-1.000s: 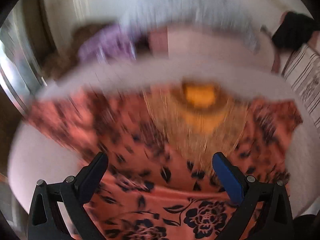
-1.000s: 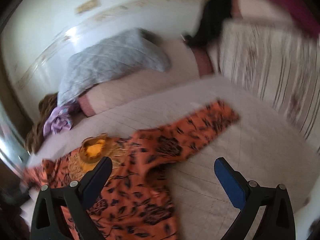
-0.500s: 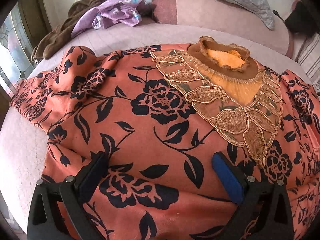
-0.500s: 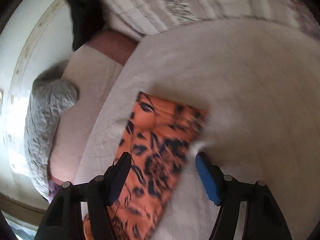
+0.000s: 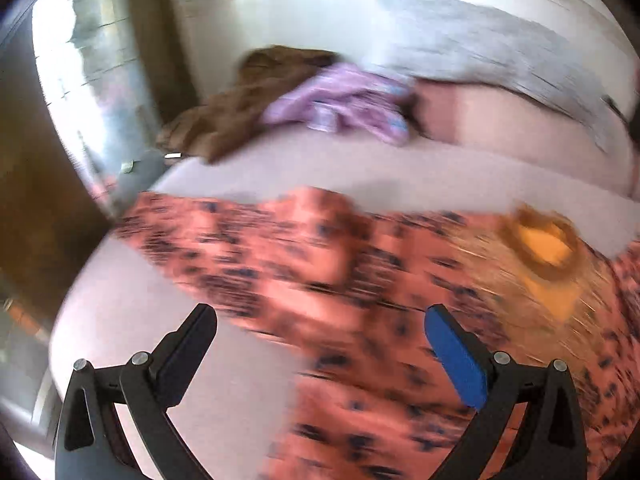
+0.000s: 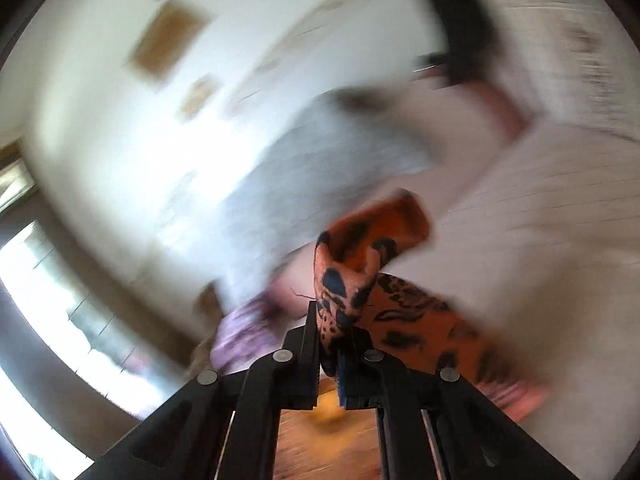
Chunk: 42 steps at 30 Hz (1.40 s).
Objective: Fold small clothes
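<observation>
Jaws of the right gripper [image 6: 329, 344] are pressed together on a bunched fold of the orange floral garment [image 6: 352, 280], having just closed on it; no hand shows, only the black frame. In the blurred right wrist view this gripper points only slightly downward, toward the far wall, and the pinched cloth stands up from the tips, its end [image 6: 380, 220] flopping forward and rightward. From the pinch, more of the garment trails down to the right across the pale bedspread [image 6: 540, 208].

The left gripper [image 5: 320, 336] tilts down more steeply over the bed, jaws spread wide with nothing between them. Under its right finger the garment lies flat on the bedspread, its long axis running from lower right to upper left, a sleeve reaching toward the bed's left edge. The gold embroidered neckline [image 5: 544, 244] sits at the right, opening toward the pillows. Beyond lie a crumpled lilac cloth [image 5: 340, 104], a brown cloth [image 5: 240, 112] and a grey quilted pillow [image 5: 500, 52].
</observation>
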Motion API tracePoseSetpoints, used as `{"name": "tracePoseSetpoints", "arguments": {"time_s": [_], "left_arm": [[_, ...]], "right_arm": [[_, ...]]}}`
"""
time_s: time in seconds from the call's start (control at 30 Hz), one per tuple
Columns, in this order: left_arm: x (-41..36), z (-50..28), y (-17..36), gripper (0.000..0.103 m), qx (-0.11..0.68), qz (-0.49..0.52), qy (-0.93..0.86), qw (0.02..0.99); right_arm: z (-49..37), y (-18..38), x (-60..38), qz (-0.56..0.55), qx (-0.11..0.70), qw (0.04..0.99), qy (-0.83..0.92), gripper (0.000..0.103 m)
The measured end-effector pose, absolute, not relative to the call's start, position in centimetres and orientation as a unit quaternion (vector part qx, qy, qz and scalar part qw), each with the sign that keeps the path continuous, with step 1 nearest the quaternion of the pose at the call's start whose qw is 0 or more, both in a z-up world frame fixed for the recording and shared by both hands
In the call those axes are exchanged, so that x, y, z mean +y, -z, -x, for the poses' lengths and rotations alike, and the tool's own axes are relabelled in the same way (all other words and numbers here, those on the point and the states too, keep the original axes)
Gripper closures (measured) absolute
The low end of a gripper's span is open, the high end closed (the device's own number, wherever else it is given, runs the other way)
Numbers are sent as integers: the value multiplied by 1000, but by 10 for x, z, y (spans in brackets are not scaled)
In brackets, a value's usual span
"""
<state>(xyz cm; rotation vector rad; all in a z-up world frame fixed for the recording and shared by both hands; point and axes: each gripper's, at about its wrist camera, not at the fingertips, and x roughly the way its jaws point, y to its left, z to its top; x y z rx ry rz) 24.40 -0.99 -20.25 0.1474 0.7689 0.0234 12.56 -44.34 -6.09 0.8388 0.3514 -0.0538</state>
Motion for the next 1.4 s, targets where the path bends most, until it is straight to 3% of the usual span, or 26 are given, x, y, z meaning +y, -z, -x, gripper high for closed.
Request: {"name": "tracePoseSetpoints", "arguments": {"time_s": [0.1, 0.23, 0.27, 0.3, 0.33, 0.57, 0.63, 0.67, 0.7, 0.77, 0.9, 1.1, 1.13, 1.17, 1.2, 1.27, 1.4], "left_arm": [[31, -253, 200, 0, 356, -75, -73, 929], [78, -269, 210, 0, 374, -57, -114, 918], [90, -274, 216, 0, 384, -46, -121, 914], [101, -277, 219, 0, 392, -35, -126, 911], [113, -278, 221, 0, 400, -17, -135, 906], [175, -286, 235, 0, 427, 82, -179, 883], [190, -292, 237, 0, 430, 103, -190, 876], [201, -298, 238, 0, 432, 120, -195, 873], [207, -302, 240, 0, 432, 127, -200, 870], [229, -318, 245, 0, 429, 144, -212, 866], [275, -358, 265, 0, 451, 240, -183, 840], [309, -407, 271, 3, 426, 340, -151, 825], [314, -417, 271, 15, 417, 341, -152, 829], [318, -425, 274, 36, 420, 341, -152, 827], [322, -433, 277, 48, 427, 340, -161, 823], [325, -443, 279, 102, 425, 331, -160, 827], [315, -442, 263, 101, 419, 307, -142, 843]], "right_arm": [[-164, 48, -356, -396, 200, 895, -46, 96], [-212, 70, -244, -400, 278, 868, -96, 86], [-218, 79, -223, -396, 295, 864, -96, 62], [-225, 90, -199, -385, 320, 861, -95, 28], [-227, 97, -184, -378, 335, 857, -98, 21], [-192, 123, -177, -330, 336, 880, -54, 21], [-202, 147, -180, -324, 380, 864, -60, 41], [-214, 161, -181, -308, 406, 859, -56, 61], [-220, 173, -176, -282, 435, 854, -46, 68], [-235, 209, -169, -251, 507, 824, -34, 70], [-219, 188, -185, -274, 475, 833, -74, 70], [-164, 147, -239, -194, 438, 875, -74, 70], [-157, 147, -249, -191, 437, 876, -65, 70], [-148, 147, -263, -192, 434, 878, -55, 70], [-138, 145, -276, -197, 429, 881, -44, 70], [-125, 147, -300, -202, 417, 886, -26, 70], [-117, 154, -337, -237, 383, 893, 6, 70]]}}
